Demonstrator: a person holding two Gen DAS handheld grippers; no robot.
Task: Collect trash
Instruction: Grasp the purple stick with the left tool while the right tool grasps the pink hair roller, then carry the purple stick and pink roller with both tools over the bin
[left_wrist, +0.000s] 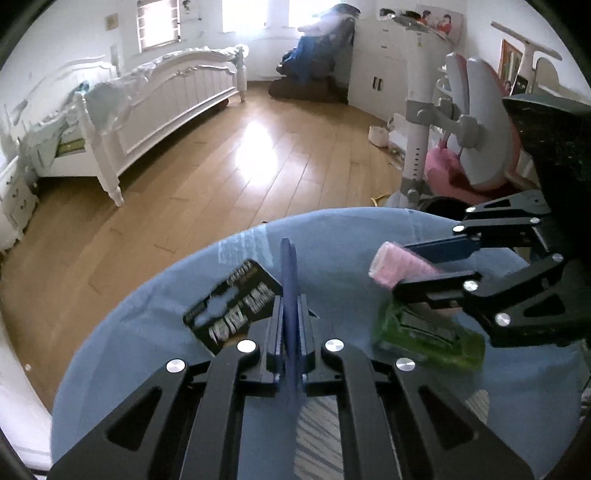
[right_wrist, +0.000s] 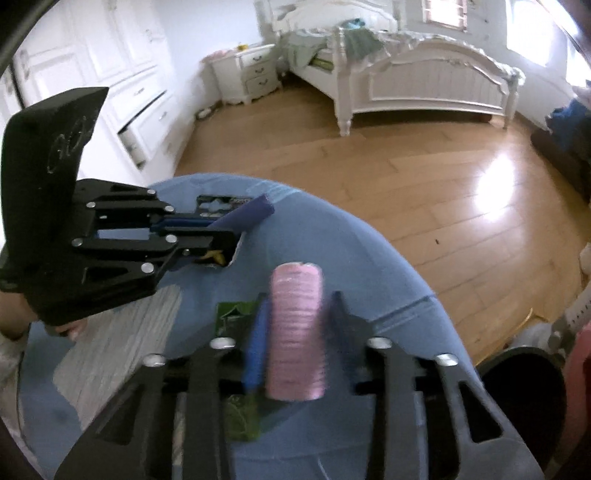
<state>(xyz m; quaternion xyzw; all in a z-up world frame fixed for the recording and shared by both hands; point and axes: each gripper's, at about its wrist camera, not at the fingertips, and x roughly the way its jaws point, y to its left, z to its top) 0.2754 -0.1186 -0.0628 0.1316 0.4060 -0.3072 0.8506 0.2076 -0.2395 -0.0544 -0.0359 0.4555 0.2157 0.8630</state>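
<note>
Here, pink roll (right_wrist: 295, 332) inside right gripper (right_wrist: 297, 325).

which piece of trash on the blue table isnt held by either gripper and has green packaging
The green wrapper, lying flat on the table under the right gripper, which holds the pink roll. The black packet also lies free.

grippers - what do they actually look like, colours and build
Both the left gripper and right gripper are matte black linkage frames with triangular cut-outs and round silver rivets at the joints. The fingers are blue. Each carries a wedge-shaped black housing, one with faint scrawled markings. No cables show.
</note>
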